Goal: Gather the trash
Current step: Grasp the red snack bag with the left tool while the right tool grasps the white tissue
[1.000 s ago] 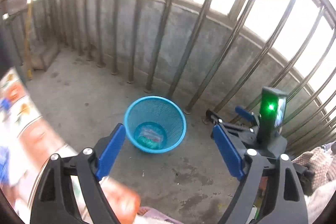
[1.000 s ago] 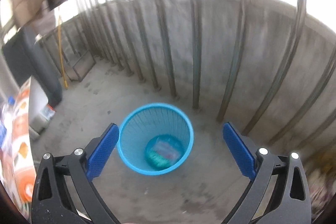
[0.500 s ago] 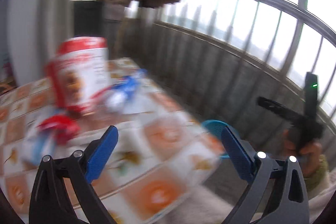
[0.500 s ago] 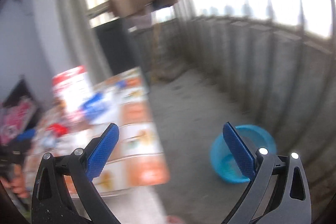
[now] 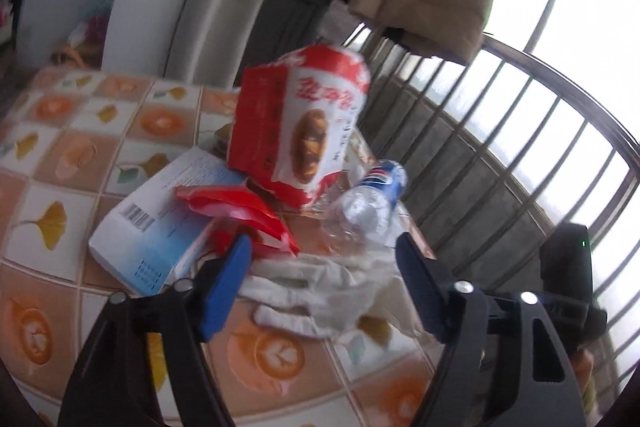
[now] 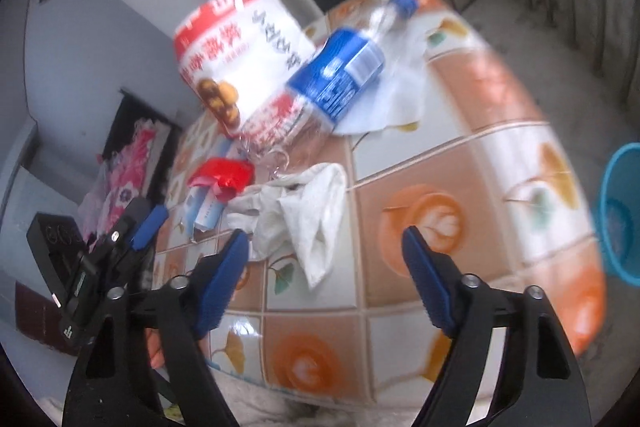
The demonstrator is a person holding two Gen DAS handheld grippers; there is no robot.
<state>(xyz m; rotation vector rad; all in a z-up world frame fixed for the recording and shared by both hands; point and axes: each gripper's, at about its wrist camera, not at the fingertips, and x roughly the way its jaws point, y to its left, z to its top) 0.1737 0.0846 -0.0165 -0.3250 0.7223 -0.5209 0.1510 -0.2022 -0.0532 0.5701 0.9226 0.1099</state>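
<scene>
The trash lies in a heap on the bench [image 5: 60, 163], which is covered with a cloth printed in orange and white squares. The landmark is the tall red-and-white snack bag [image 5: 304, 123], standing upright in the heap. Leaning against its foot lies a clear plastic bottle [image 5: 368, 203] with a blue label. In front of the bag, touching it, is a crumpled red wrapper [image 5: 236, 211], and that wrapper lies partly on a white and blue box [image 5: 160, 223]. Nearer than the bag and the bottle lies a white glove [image 5: 316, 291], next to a crumpled white tissue [image 6: 312, 223].

The left gripper [image 5: 320, 283] hovers over the glove with its jaws spread; they have just been closing somewhat, with the glove seen between them but not pinched. The right gripper [image 6: 324, 279] is also spread, its jaws having just been closing too, over the bench cloth beside the tissue, holding nothing.

Well away from the bag, past the bench edge, a blue basket [image 6: 620, 211] stands on the concrete floor.
</scene>
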